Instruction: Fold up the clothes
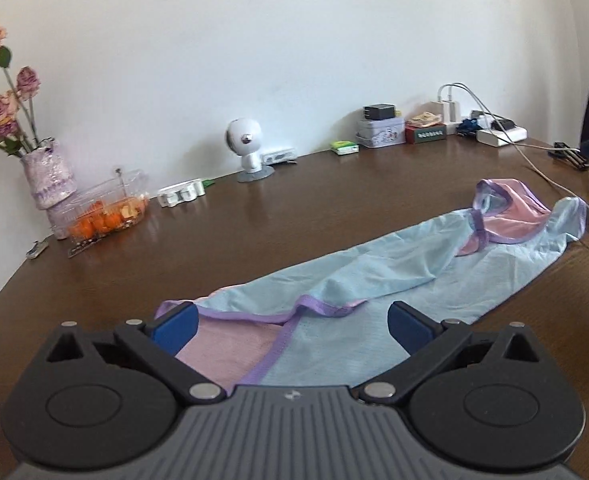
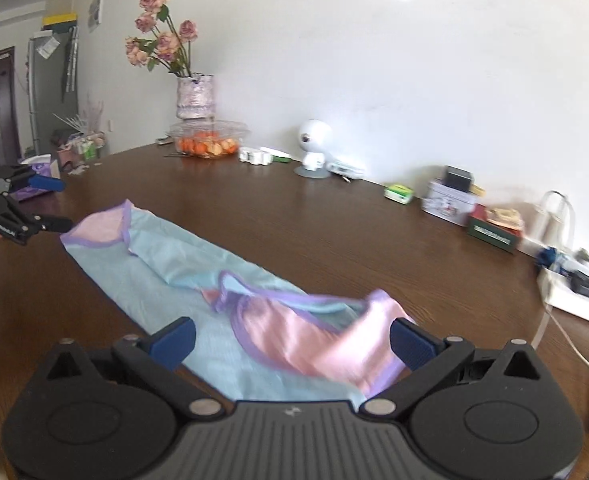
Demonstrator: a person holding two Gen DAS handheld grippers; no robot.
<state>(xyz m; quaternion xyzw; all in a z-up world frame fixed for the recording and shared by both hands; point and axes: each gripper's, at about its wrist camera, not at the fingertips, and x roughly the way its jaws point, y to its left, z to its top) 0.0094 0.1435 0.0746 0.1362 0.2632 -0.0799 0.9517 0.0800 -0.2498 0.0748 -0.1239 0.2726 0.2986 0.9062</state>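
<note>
Garment [image 1: 374, 276] (light-blue, pink panels, purple trim) lies long across brown table [image 1: 254, 216]; left gripper [image 1: 292, 326] and right gripper [image 2: 292, 338] both spread, empty; pinch each end hem evenly, lift together

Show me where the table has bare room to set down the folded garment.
Bare wood lies between the garment and the row along the wall, in front of the white camera and the green box. It is crowded by the fruit container, the tins and the power strip.
</note>
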